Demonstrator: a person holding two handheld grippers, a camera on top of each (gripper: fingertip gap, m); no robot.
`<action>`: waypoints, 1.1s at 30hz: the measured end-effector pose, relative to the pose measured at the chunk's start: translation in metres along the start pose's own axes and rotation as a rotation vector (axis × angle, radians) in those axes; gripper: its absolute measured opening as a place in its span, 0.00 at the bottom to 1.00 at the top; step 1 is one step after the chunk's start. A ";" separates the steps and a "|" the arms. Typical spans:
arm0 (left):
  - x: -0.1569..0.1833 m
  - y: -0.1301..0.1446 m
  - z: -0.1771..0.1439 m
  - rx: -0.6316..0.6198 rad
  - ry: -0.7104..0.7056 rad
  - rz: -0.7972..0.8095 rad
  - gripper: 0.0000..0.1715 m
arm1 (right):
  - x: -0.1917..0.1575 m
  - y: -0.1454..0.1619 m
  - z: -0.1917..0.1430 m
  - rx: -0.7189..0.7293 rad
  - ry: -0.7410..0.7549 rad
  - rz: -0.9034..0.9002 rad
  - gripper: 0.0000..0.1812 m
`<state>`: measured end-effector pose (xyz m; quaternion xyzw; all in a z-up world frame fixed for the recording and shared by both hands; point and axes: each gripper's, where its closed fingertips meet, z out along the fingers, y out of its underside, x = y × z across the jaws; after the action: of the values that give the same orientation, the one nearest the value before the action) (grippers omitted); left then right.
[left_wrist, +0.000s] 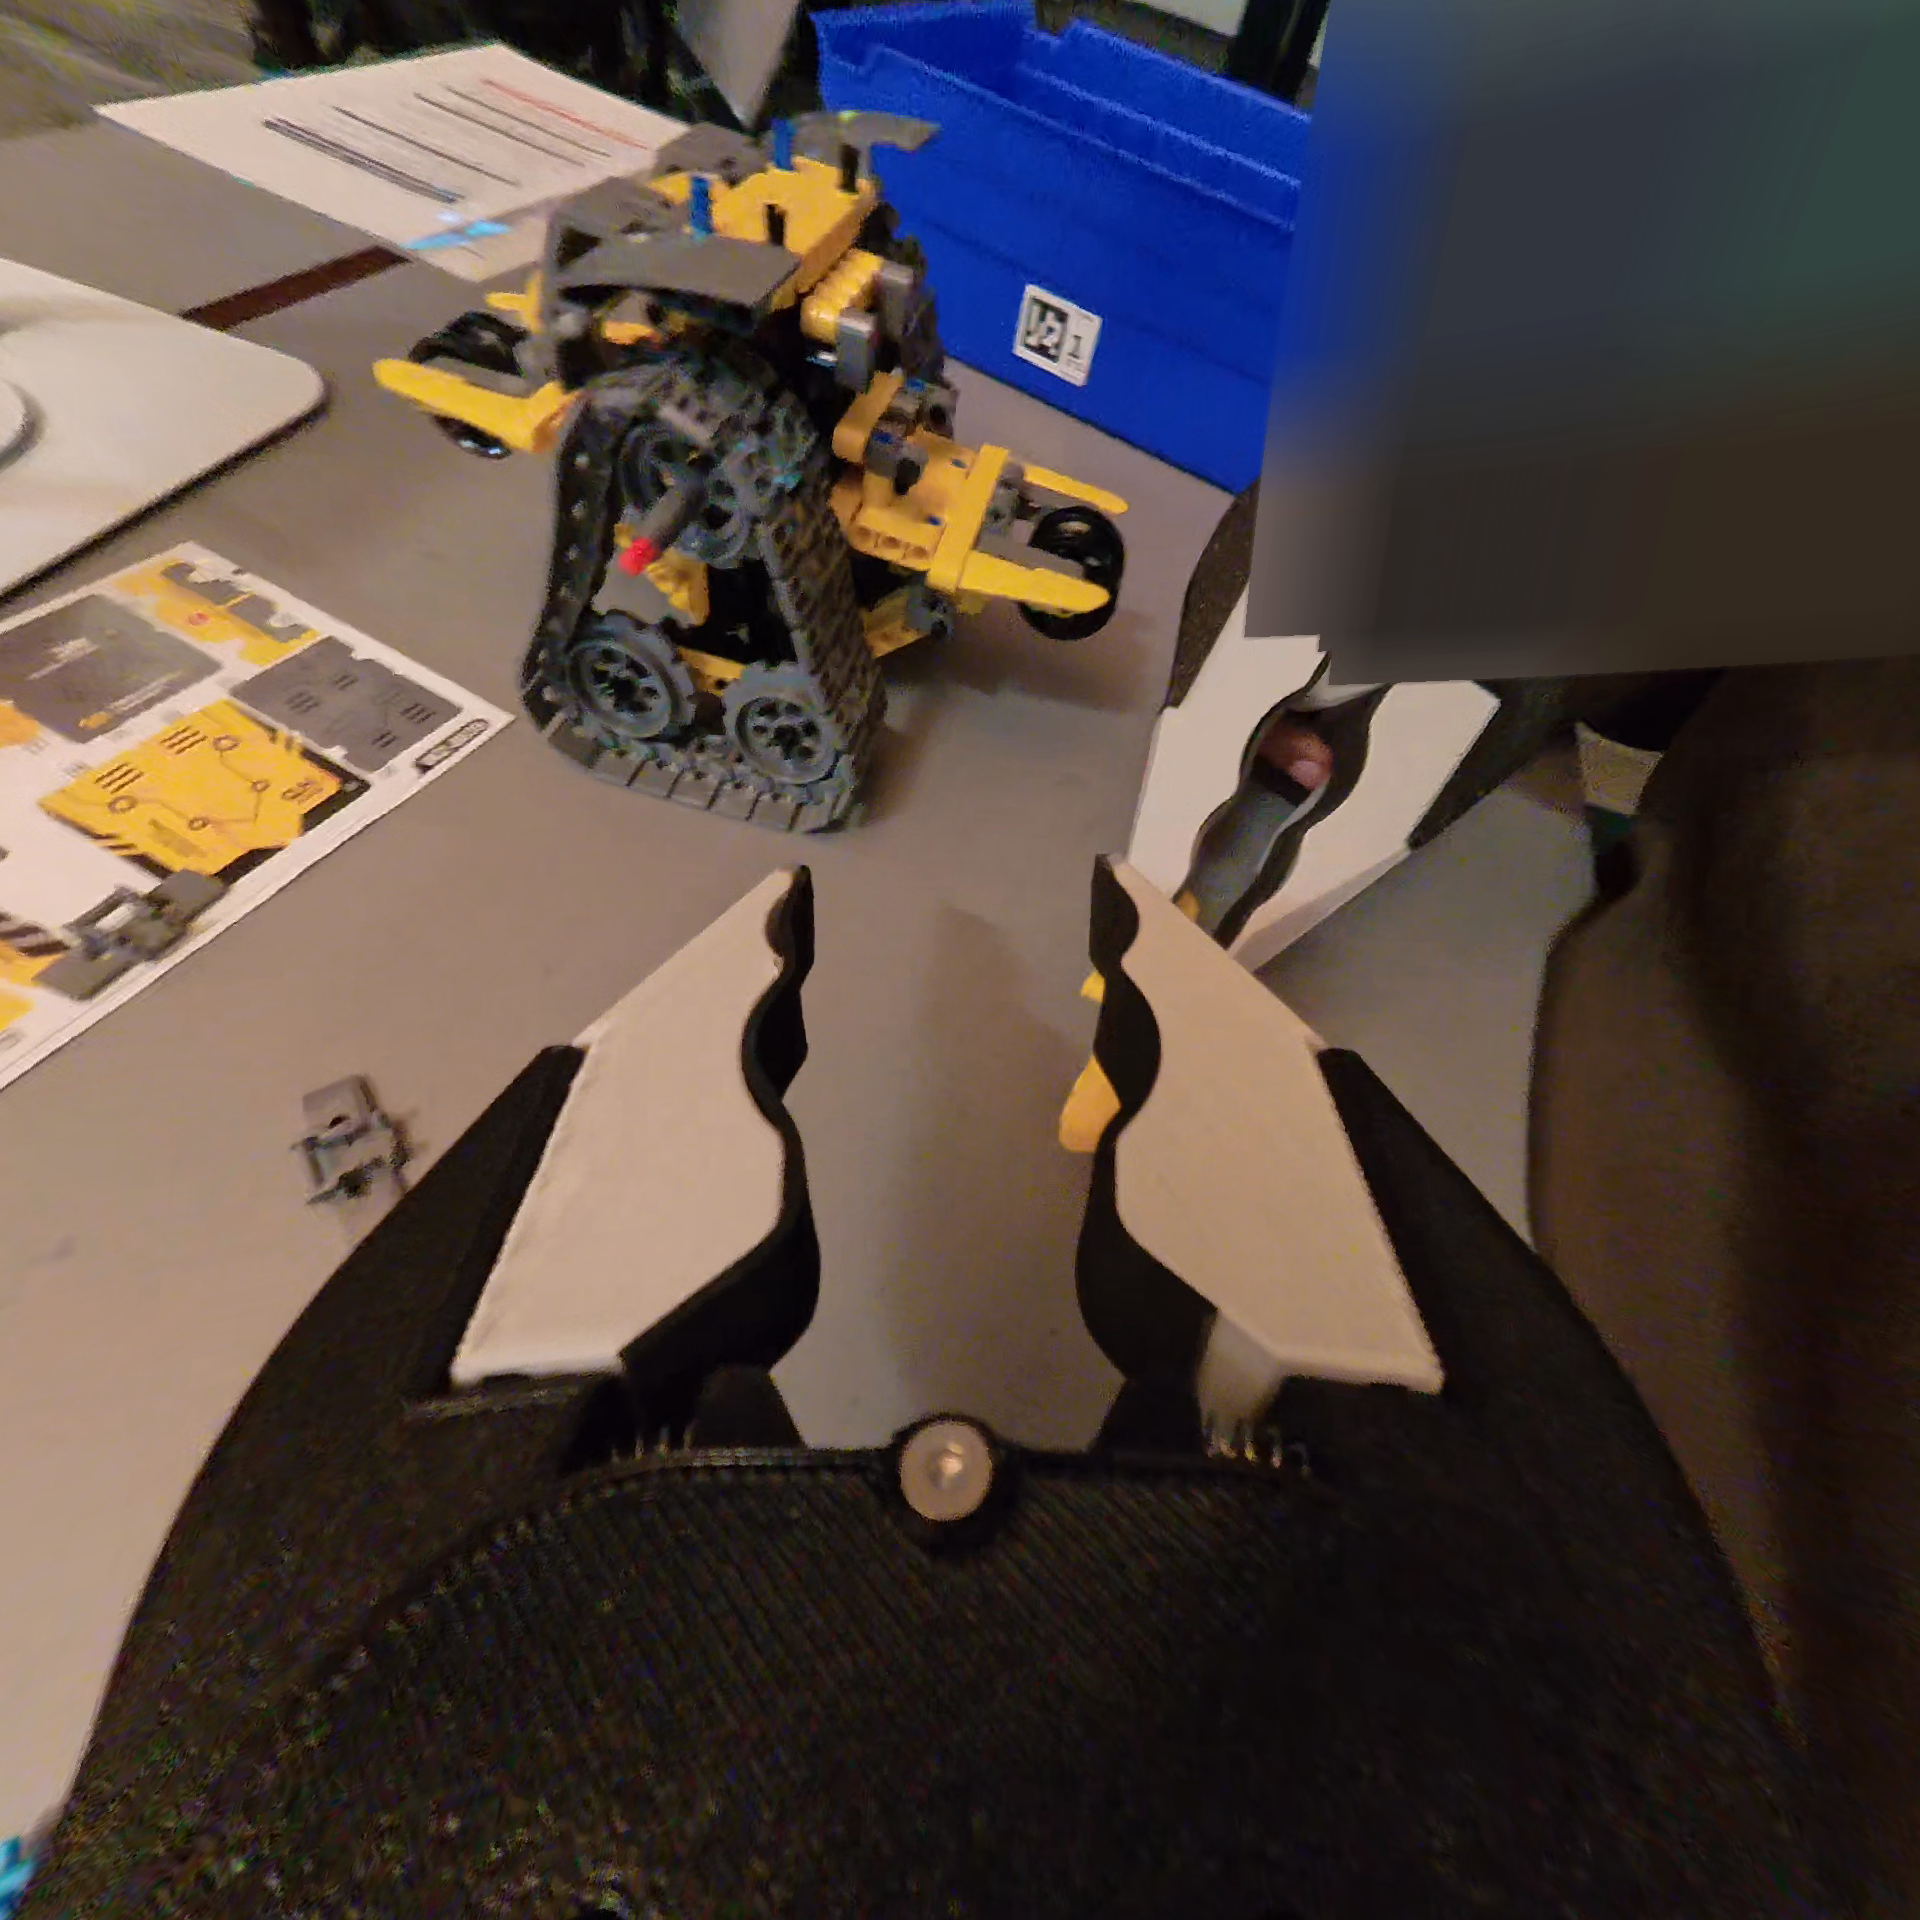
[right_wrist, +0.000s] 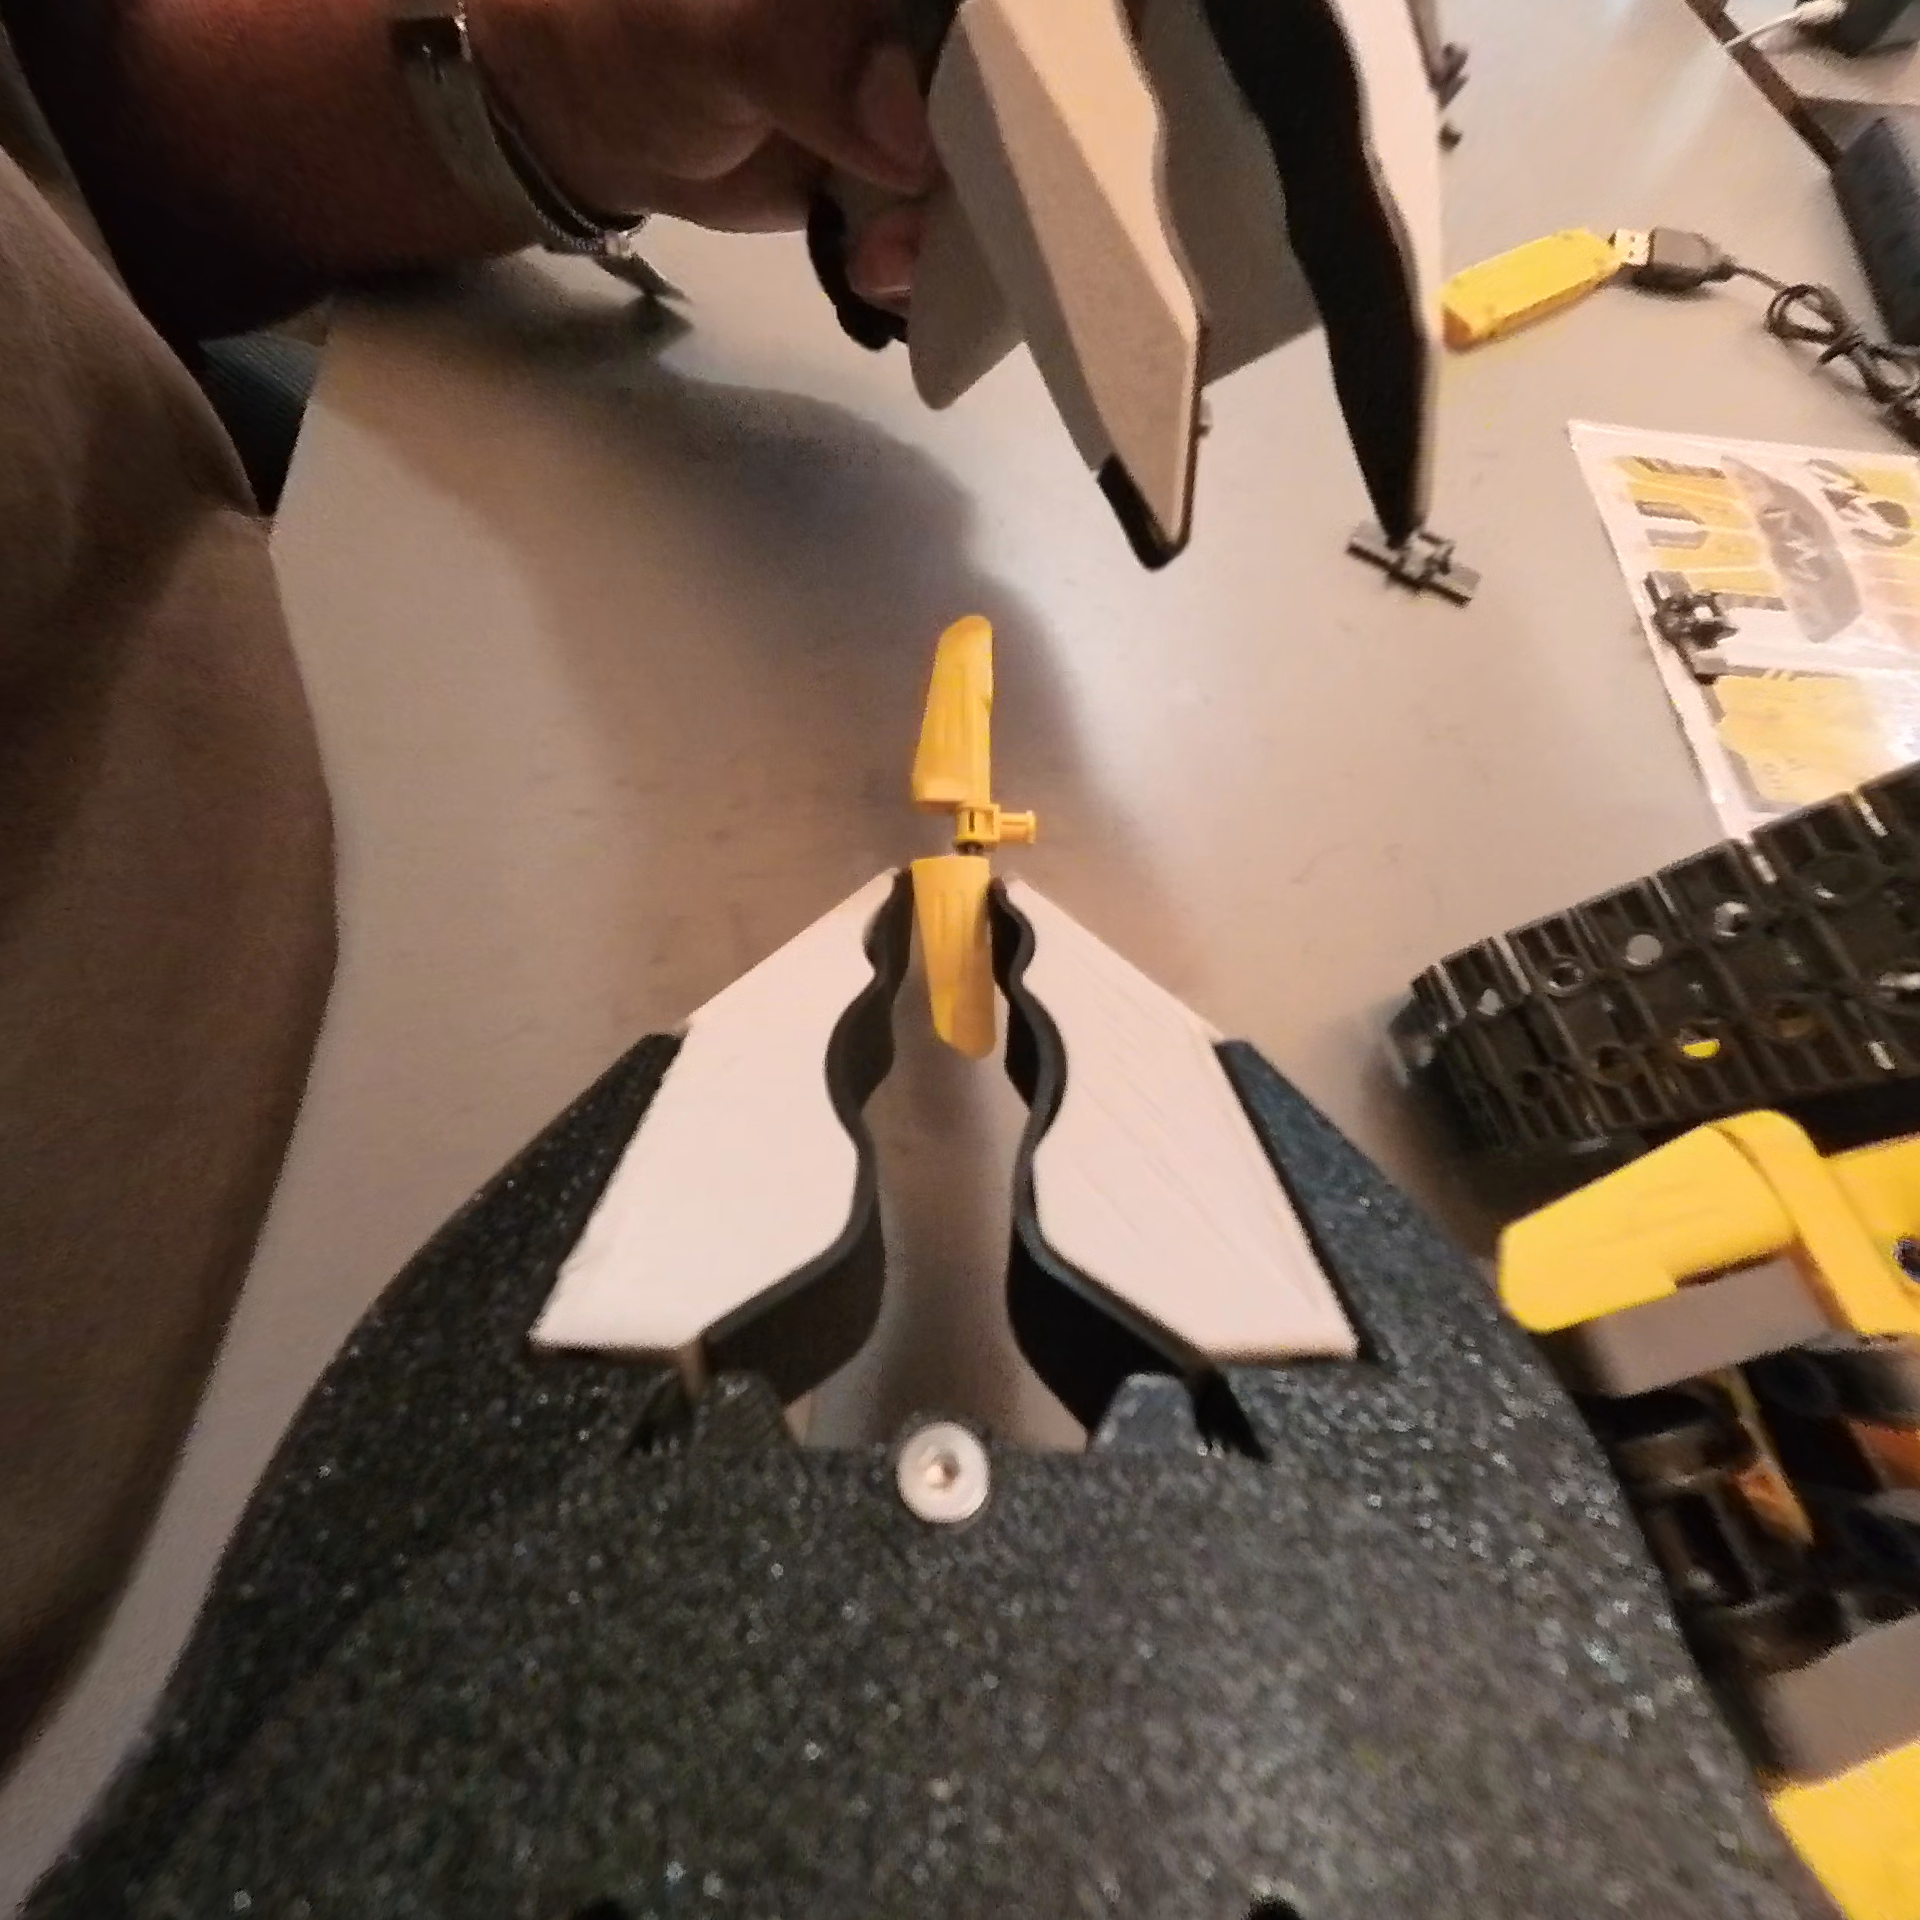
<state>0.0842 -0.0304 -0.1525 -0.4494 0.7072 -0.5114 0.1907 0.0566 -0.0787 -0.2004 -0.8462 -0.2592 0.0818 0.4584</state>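
Observation:
My right gripper (right_wrist: 948, 891) is shut on a small yellow winged toy part (right_wrist: 956, 966) and holds it just above the grey table (right_wrist: 623, 675). A second wing of the part (right_wrist: 956, 717) sticks out past the fingertips on a pin. My left gripper (left_wrist: 951, 904) is open and empty, low over the table. It hangs above and beyond the part in the right wrist view (right_wrist: 1273, 530). The yellow part (left_wrist: 1086, 1107) peeks out behind its right finger, with the right gripper (left_wrist: 1221, 904) beside it. A yellow and grey tracked toy vehicle (left_wrist: 727, 499) stands ahead of the left gripper.
A sticker sheet (left_wrist: 187, 769) and a small grey part (left_wrist: 348, 1138) lie to the left. A blue bin (left_wrist: 1091, 208) and papers (left_wrist: 395, 135) sit behind the vehicle. The vehicle's track (right_wrist: 1662, 997) is close on the right gripper's right. A yellow plug with cable (right_wrist: 1527, 281) lies farther off. My hands' fingertips stand some 8 cm from each other.

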 end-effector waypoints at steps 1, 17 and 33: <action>-0.004 0.002 -0.002 0.011 -0.018 -0.004 0.30 | 0.000 0.001 0.001 -0.006 -0.021 0.020 0.08; 0.035 0.032 0.016 -0.148 0.212 0.022 0.27 | -0.005 0.017 0.007 -0.110 -0.045 0.017 0.08; 0.047 0.072 0.040 -0.367 0.166 0.150 0.08 | -0.010 0.022 0.008 -0.144 -0.073 0.023 0.08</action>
<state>0.0574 -0.0859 -0.2240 -0.3792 0.8332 -0.3935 0.0842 0.0530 -0.0878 -0.2242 -0.8764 -0.2710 0.0991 0.3857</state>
